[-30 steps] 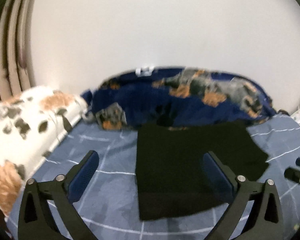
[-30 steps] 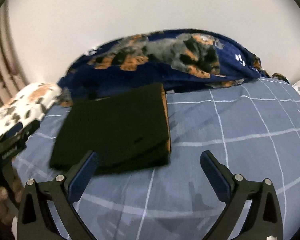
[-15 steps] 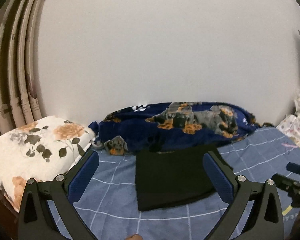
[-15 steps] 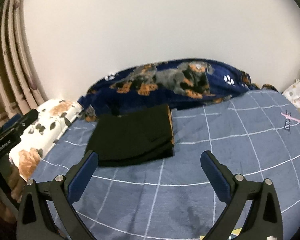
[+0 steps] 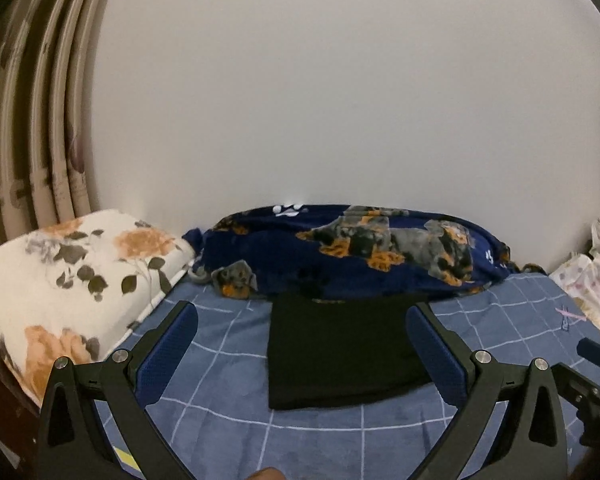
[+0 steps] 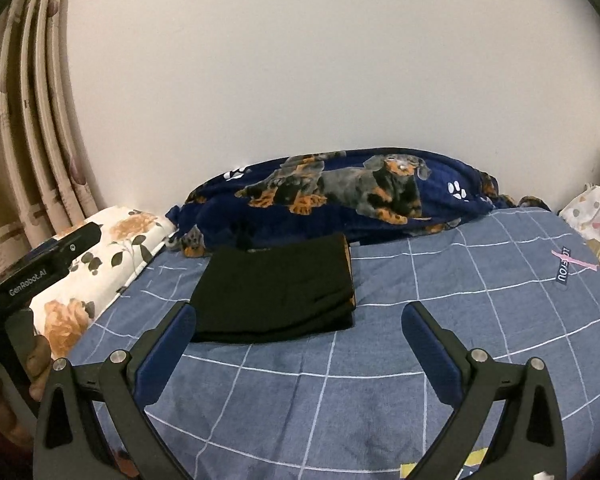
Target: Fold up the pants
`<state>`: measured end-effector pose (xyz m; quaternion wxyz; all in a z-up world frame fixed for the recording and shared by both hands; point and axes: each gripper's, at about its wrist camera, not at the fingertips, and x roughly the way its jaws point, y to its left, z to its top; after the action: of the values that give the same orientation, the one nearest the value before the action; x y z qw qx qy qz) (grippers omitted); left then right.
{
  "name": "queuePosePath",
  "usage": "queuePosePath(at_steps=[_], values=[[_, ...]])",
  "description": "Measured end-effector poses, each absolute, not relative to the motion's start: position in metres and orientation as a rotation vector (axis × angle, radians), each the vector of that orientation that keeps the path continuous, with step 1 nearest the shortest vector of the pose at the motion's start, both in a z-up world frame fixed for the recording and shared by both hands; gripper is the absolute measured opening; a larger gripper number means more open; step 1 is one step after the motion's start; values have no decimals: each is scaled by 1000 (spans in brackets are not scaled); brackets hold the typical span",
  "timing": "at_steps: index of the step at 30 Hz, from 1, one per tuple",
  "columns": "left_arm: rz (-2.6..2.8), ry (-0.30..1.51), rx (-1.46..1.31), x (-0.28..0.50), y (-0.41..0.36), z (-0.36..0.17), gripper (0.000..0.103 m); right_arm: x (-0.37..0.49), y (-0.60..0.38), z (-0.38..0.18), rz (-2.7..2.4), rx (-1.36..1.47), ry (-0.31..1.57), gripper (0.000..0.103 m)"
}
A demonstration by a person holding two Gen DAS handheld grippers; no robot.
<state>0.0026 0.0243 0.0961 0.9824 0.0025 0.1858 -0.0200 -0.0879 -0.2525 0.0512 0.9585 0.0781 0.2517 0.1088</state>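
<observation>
Folded black pants (image 6: 276,286) lie flat on the blue checked bedsheet (image 6: 420,320).
They touch the dog-print blanket (image 6: 340,196) along the wall; left gripper (image 5: 302,350) and right gripper (image 6: 300,346) hover above the sheet, jaws wide, empty.

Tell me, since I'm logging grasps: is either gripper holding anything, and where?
Nothing. Left gripper and right gripper are open, clear of the folded pants.
</observation>
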Motion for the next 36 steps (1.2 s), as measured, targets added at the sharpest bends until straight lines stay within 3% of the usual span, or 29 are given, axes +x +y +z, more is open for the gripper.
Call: queuePosePath(at_steps=[36], values=[[-97, 449, 29, 11, 13, 64, 103, -83, -241, 34, 214, 134, 571, 103]])
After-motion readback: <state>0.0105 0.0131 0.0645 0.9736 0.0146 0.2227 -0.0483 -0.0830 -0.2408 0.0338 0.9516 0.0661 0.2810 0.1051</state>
